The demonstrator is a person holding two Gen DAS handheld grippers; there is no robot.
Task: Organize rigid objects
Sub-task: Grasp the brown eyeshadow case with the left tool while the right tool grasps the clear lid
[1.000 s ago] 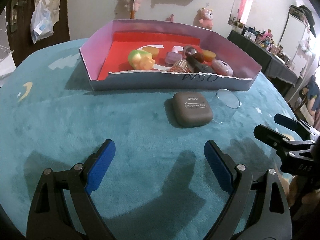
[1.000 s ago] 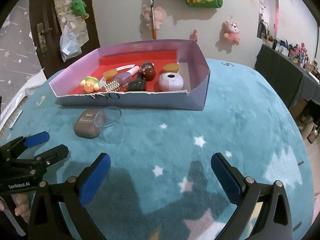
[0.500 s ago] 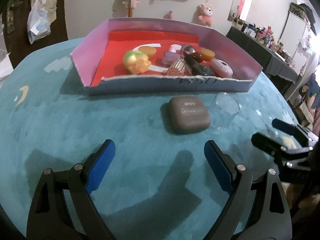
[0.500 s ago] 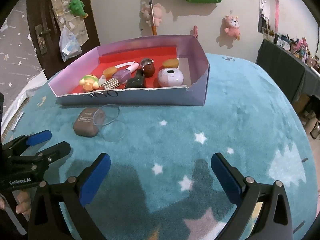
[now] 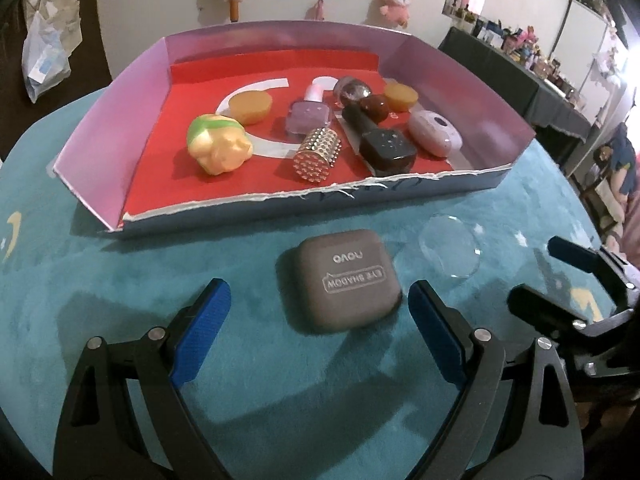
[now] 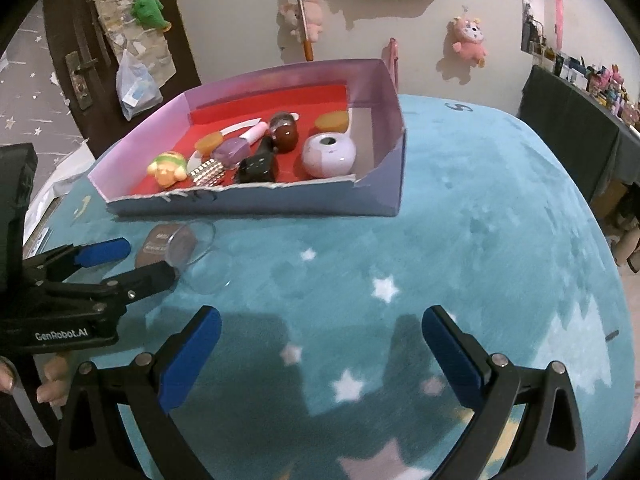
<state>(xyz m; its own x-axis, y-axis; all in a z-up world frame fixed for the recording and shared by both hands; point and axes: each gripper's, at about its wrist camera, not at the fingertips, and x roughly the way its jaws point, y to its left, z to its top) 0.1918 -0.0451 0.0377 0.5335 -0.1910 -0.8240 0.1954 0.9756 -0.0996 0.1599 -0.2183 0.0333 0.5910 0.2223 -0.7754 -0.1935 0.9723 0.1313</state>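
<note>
1. Lining up on the brown eye shadow case (image 5: 339, 280) is what the left gripper (image 5: 318, 312) looks to be doing: jaws spread wide, nothing between the pads, and the case sits on the teal star blanket (image 6: 460, 240) just ahead of the fingertips, roughly centred between them. My guess is the wide spread is there so the pads can straddle the case's flat sides.

2. The case lies just outside the torn front wall of the cardboard tray (image 5: 100, 128). The tray already holds the other hard bits: a yellow-green toy (image 5: 218, 146), a studded cylinder (image 5: 317, 154), a dark bottle (image 5: 380, 140), a lilac bottle (image 5: 309, 114) and a pale purple pod (image 5: 434, 134).

3. A clear glass dish (image 5: 450, 246) sits right beside the case, also outside the tray, so probably two items left.

4. The right gripper (image 6: 320, 356) hangs over bare blanket, jaws wide and empty, well apart from everything. Looks parked to keep out of the left one's way.
</note>
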